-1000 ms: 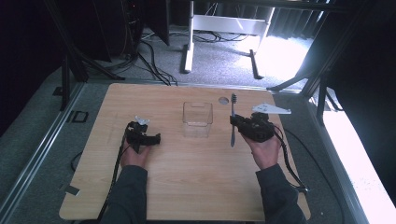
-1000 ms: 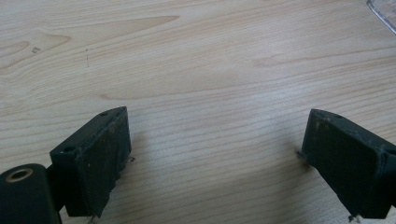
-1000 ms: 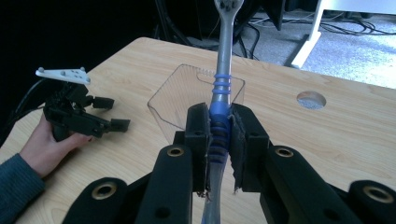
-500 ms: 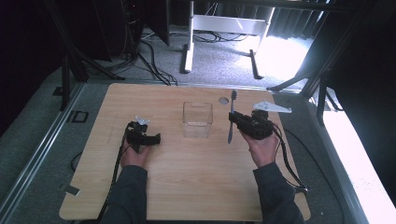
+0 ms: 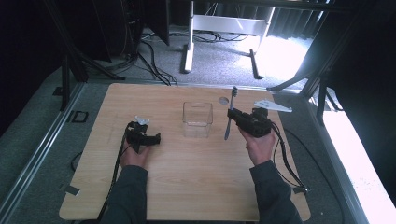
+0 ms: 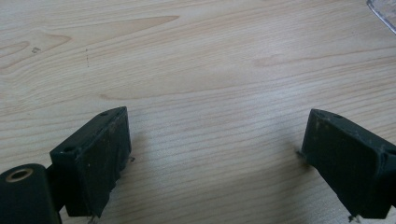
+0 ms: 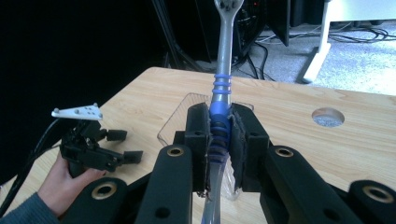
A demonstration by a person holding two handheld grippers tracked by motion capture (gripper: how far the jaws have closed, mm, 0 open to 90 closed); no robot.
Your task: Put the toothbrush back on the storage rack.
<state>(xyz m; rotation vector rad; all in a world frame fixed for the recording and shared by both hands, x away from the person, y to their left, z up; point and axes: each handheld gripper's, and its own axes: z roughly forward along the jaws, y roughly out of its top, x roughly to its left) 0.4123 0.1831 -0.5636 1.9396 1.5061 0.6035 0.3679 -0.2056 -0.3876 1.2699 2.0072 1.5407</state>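
Note:
A toothbrush [image 5: 228,128] with a clear handle, blue grip rings and a grey neck stands nearly upright, just right of a clear plastic container [image 5: 197,119] at the table's middle. My right gripper [image 5: 232,115] is shut on its blue grip. In the right gripper view the jaws [image 7: 219,128] pinch the toothbrush [image 7: 223,56], whose head runs off the top edge. The container [image 7: 180,116] lies just behind it. My left gripper [image 5: 150,136] rests open on the wood, left of the container. Its jaws [image 6: 215,154] stand wide apart over bare wood.
The wooden table [image 5: 177,186] has a round hole [image 5: 223,100] near its far edge, right of the container. A corner of the container [image 6: 384,10] shows in the left gripper view. Cables and metal stand legs lie on the floor beyond the table.
The toothbrush's lower handle end has swung slightly to the left in the right gripper. Both hands have stayed where they were.

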